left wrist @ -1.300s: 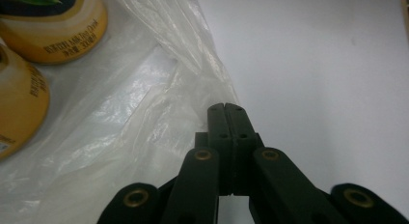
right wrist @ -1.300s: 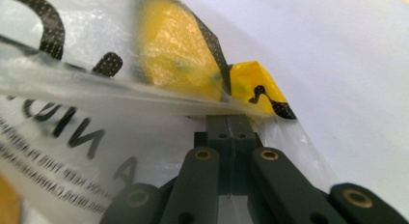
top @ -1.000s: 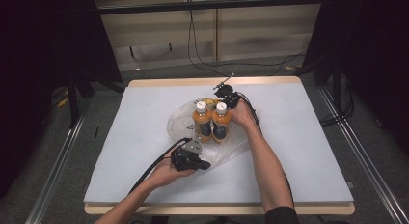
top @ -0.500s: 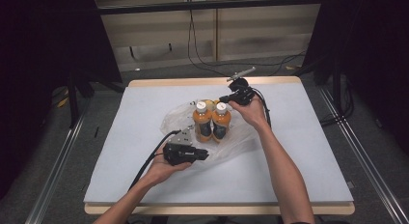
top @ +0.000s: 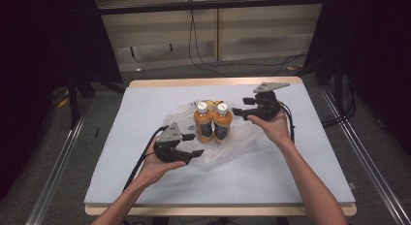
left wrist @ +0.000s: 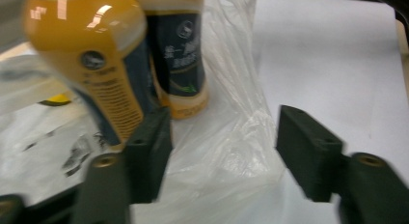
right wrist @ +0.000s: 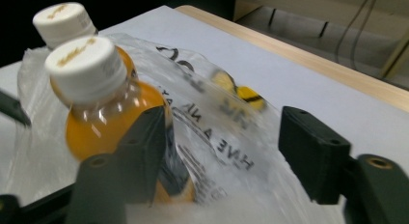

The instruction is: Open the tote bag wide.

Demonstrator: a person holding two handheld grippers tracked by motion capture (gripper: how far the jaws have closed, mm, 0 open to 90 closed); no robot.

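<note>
While two orange-juice bottles stand upright side by side near the middle of the table, both grippers are off them with jaws parted. The left bottle and the right bottle touch each other; each has a white cap and a dark label. They stand on a clear plastic bag that lies crumpled and spread flat on the white table surface, printed lettering visible on it in the right gripper view.

The left gripper is held in the person's left hand, just in front of the bottles on the near side, its jaws pointing toward the right. Its jaws have just been opening and now stand wide; in the left gripper view only loose bag film lies between them, not pressed by either pad. The bottles appear beyond the left-hand jaw in that view, blurred.

The right gripper is held in the person's right hand, just beside the right bottle on its far right side, jaws pointing left toward it. Its jaws have likewise just been opening and stand wide, with the bag behind the gap and nothing gripped. The capped bottle sits partly behind one jaw.
</note>
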